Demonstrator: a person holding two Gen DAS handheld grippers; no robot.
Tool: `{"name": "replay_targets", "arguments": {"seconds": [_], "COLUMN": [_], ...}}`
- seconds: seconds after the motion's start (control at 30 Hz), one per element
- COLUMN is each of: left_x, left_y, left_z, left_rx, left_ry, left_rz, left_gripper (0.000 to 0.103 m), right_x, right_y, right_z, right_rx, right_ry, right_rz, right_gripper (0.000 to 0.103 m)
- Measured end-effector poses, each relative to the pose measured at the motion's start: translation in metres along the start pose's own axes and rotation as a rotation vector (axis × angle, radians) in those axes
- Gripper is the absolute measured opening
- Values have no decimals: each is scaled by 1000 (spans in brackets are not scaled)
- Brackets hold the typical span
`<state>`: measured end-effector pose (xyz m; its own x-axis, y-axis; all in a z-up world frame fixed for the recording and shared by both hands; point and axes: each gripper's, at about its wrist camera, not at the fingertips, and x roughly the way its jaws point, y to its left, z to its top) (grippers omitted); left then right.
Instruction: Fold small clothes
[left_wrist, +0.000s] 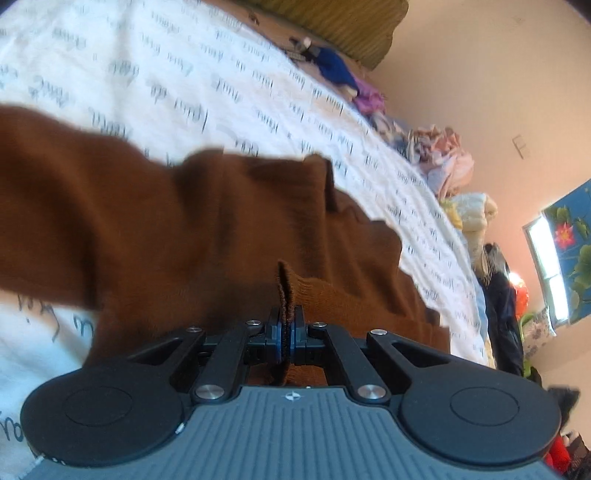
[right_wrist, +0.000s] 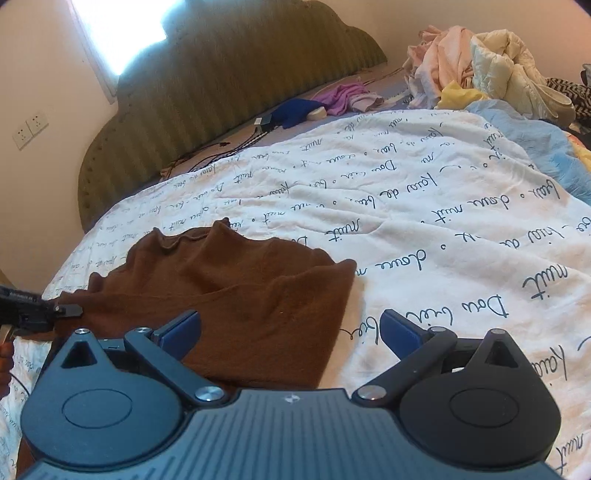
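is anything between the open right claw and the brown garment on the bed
Nothing visible does. The right claw is open just above the brown garment, whose near edge already lies between its fingers. The white printed quilt around it is bare. The left claw is shut on a ribbed edge of the garment.

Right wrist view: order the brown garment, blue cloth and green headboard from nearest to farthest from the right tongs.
1. Brown garment: just ahead of the open right tongs, toward the left.
2. Blue cloth: far across the bed, near its head.
3. Green headboard: behind it, against the wall.
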<state>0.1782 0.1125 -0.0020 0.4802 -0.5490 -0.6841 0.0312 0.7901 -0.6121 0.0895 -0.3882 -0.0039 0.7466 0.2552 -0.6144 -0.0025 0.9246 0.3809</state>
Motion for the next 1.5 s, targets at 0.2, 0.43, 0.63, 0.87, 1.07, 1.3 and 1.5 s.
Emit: {"name": "replay_targets", "arguments": {"seconds": [0.2,0.43,0.63,0.87,1.07,1.3,1.5], "left_x": [16,-5,-12,-29,-29,1,-106], "left_y": [21,10,9,16,-9,-7,81], "left_z": [-13,-14,-14,-16,-18,-31,-14], "left_rx": [-18,27,55,46,28,110,-119], "left_ry": [-3,-65,-82,-113,-143,-120,-403], "left_rz": [37,100,126,174,8,37,-17], "left_gripper": [6,4,4,15,42,66,101], "right_x": [46,45,32,30,23,86,58], "right_y": [-11,4,31,38,92,94,130], "right_z": [3,-1,9,-7,-8,-31,-28], "right_rx": [63,-53,-186,-274,-368,-348,-306], "right_ry": [90,72,66,14,-83,118,11], "right_rz": [-10,-77,-105,-311,-138,-184,-95], "right_gripper": [61,5,7,67,67,89,90]}}
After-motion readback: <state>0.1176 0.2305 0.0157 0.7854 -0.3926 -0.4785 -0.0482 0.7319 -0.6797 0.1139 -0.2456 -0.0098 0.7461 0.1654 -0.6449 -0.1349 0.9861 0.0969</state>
